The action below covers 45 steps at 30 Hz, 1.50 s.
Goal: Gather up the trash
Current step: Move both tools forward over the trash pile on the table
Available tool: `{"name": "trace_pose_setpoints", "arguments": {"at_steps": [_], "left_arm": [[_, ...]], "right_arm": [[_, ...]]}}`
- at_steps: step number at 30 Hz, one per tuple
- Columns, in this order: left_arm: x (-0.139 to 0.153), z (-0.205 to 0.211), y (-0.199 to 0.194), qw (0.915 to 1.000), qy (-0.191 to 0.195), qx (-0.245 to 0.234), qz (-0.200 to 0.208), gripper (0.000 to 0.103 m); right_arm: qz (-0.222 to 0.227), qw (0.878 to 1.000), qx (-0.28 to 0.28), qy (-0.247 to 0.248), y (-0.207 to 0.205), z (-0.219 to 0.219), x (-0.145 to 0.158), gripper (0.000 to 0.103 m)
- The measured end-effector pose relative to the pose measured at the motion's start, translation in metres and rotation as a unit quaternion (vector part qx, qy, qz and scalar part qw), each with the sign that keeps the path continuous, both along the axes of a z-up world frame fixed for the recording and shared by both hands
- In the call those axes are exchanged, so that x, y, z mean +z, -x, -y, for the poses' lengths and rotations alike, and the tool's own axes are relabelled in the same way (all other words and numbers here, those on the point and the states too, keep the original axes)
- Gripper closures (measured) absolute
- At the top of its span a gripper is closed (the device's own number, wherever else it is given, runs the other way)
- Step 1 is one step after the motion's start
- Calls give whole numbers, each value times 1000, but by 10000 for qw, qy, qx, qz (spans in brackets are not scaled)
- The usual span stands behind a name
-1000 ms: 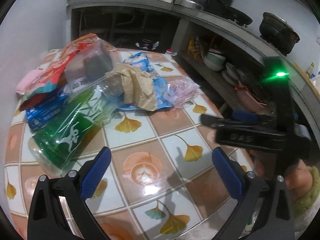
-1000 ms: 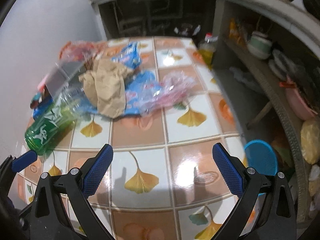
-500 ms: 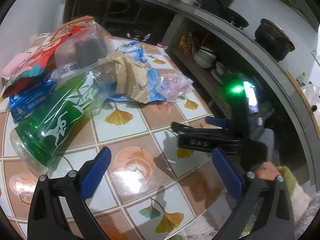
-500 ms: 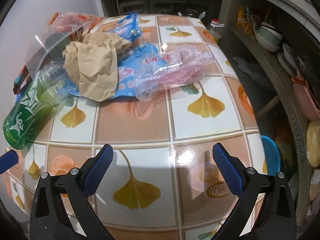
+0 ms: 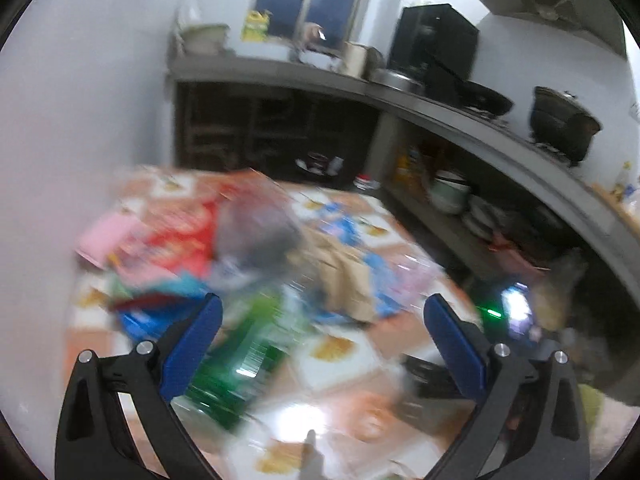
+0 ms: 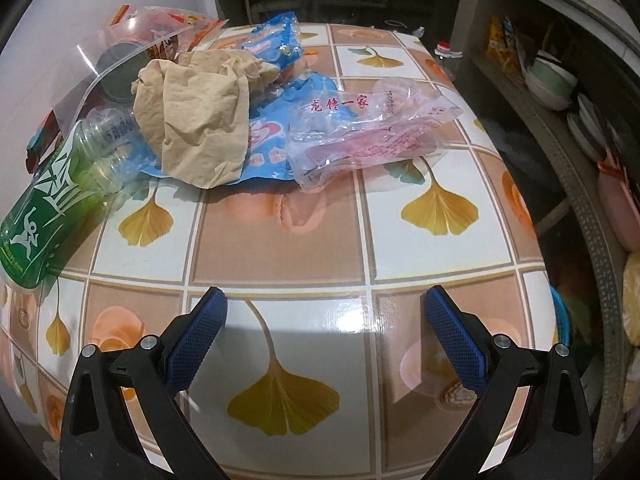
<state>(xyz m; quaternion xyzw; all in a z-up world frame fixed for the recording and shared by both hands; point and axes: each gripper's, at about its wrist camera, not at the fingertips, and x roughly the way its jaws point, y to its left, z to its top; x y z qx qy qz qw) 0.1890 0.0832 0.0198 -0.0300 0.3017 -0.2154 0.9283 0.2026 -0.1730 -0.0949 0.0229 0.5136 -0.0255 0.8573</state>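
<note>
Clear pink-printed plastic bag (image 6: 370,132) lies on the tiled table (image 6: 280,248), nearest piece of the trash heap, straight ahead of the right gripper (image 6: 326,336); long axis crosswise, tilting up to the right. Right jaws spread wide, empty. Left gripper (image 5: 322,338), also released, sits nearer the green bottle (image 6: 60,196); its view is blurred.

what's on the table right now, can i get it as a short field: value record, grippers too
surface: tiled table with ginkgo leaf pattern
green bottle: lying on its side, at the left edge of the pile
brown paper bag: crumpled, on top of the blue wrapper
pink printed plastic bag: nearest the right gripper
right gripper: open, empty, over bare tiles
left gripper: open, empty, its view is motion-blurred
</note>
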Motion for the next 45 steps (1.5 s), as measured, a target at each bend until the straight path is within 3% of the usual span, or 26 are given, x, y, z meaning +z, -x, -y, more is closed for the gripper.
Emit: {"name": "trace_pose_setpoints", "arguments": {"at_steps": [7,11,16,20,23,28,34,39,45], "left_arm": [[6,-43,-35,9968,-265,727,219,4],[26,-60,-61,9959,212,838,248,4],[30,-65,-89,9947,302,983,70,4],[15,-46,-87,9976,-132,679,-93,4],[8,-21,-75,9990,-429,107,-58,4],[-1,20,-61,9904,-1280,-452,260,4],[-16,44,-66,9829,-1743,-505,303,4],[-21,39,-76,9888,-1435,-401,-119,4],[-17,25,-107,9938,-735,-98,-828,4]], "right_arm": [[-23,10000,21,21,-2,0,0,6],[-5,10000,38,36,-4,-1,0,6],[120,9998,164,42,-2,-1,0,6],[175,9996,215,42,0,-1,1,6],[186,9995,243,40,0,-1,1,6],[212,9994,255,39,1,-1,2,6],[291,9992,277,42,3,-1,2,6],[341,9989,313,42,3,-1,2,6],[359,9988,318,44,3,-1,2,6]]}}
